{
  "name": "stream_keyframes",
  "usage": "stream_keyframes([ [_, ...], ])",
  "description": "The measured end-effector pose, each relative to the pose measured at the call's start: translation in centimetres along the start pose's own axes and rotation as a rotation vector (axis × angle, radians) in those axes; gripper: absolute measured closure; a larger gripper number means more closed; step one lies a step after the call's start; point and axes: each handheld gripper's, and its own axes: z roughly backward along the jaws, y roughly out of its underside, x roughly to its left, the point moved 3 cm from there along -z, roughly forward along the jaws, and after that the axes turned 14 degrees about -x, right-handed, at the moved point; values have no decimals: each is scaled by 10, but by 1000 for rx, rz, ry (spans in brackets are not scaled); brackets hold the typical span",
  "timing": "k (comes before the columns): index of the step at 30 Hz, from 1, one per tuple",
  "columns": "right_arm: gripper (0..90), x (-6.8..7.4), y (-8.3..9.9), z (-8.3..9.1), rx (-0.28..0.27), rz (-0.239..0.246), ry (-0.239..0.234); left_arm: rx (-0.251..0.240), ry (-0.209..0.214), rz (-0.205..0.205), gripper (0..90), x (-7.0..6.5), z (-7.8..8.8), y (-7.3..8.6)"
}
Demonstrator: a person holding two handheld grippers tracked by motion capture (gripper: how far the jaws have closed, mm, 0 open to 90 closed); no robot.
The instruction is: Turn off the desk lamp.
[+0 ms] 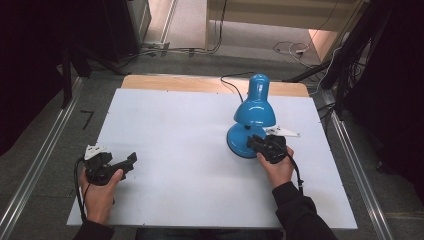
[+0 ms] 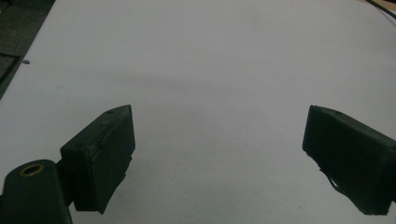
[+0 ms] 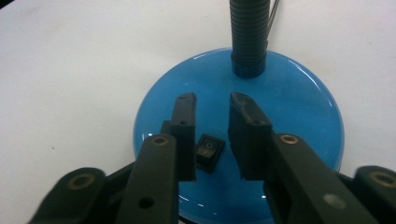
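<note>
Right gripper (image 1: 260,144) sits over the round blue base of the lamp (image 1: 254,107), held by the person's right hand (image 1: 278,167) with the dark sleeve (image 1: 300,212) running back to the table's near edge. In the right gripper view its jaws stand slightly apart, nothing clamped between them, and the small black rocker switch (image 3: 209,151) on the base shows in the gap just below the tips; whether the tips touch the base cannot be told. The ribbed dark neck (image 3: 250,35) rises from the far side of the base.

The left gripper (image 1: 129,162) rests low near the table's front left corner in the left hand (image 1: 100,192), jaws wide apart over bare white surface.

The lamp stands right of centre on the white tabletop (image 1: 170,135), its shade towards the far edge, its cord (image 1: 232,85) trailing off the back. Wide open room lies between the two grippers. Grey floor, metal rails (image 1: 37,165) and loose cables (image 1: 292,49) surround the table.
</note>
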Motion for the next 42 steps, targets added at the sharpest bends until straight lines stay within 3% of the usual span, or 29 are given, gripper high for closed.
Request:
stream_keyframes([
  [8,473,-1,-3,3,-10,-17,-9,1,-2,-3,101,0,0,0],
  [14,368,-3,-2,4,11,-5,-12,2,-1,-5,101,0,0,0],
  [29,282,-10,-4,16,31,0,0,1,-4,0,101,0,0,0],
  [42,249,-32,1,39,37,2,37,3,-6,-2,101,0,0,1],
])
